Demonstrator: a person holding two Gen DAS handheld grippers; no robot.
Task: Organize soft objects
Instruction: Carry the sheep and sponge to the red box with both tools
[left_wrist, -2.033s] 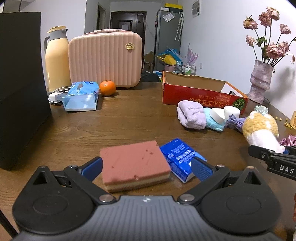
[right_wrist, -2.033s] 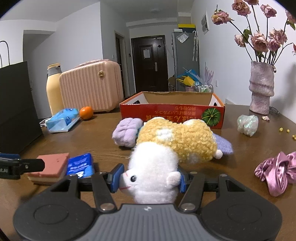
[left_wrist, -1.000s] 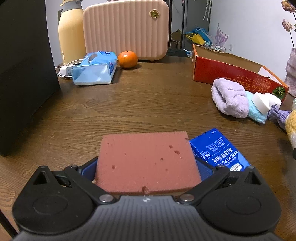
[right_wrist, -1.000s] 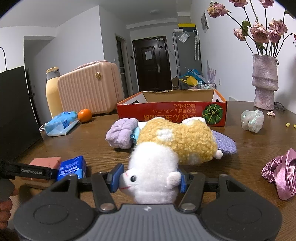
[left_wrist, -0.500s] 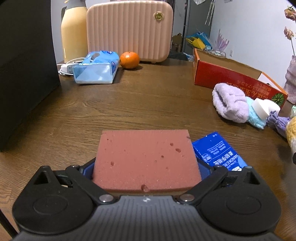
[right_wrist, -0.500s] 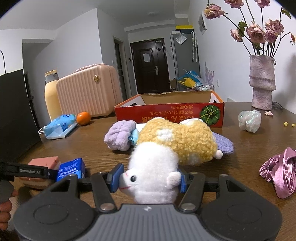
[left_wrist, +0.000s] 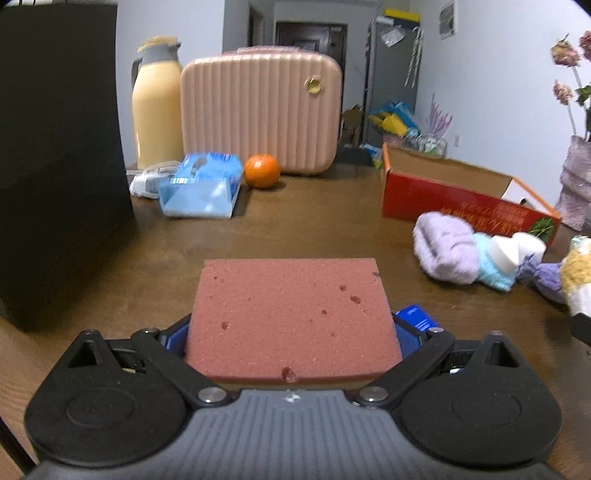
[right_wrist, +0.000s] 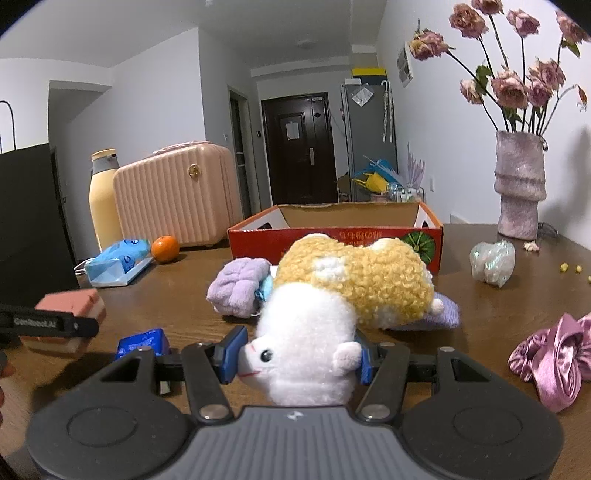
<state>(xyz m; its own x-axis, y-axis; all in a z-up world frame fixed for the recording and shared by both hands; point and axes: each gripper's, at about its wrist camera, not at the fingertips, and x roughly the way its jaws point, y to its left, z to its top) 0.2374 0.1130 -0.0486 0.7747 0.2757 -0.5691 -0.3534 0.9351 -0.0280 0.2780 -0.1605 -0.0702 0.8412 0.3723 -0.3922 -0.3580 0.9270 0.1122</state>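
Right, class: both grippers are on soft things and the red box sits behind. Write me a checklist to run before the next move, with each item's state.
1. Left gripper closed on the sponge: ok.
2. Sponge clear of the table: ok, the right wrist view shows it above the wood.
3. Right gripper closed on the plush toy: ok.
4. Plush toy lifted off the table: cannot tell.
5. Red box open on top: ok.
6. Room inside the box: cannot tell, its floor is hidden.
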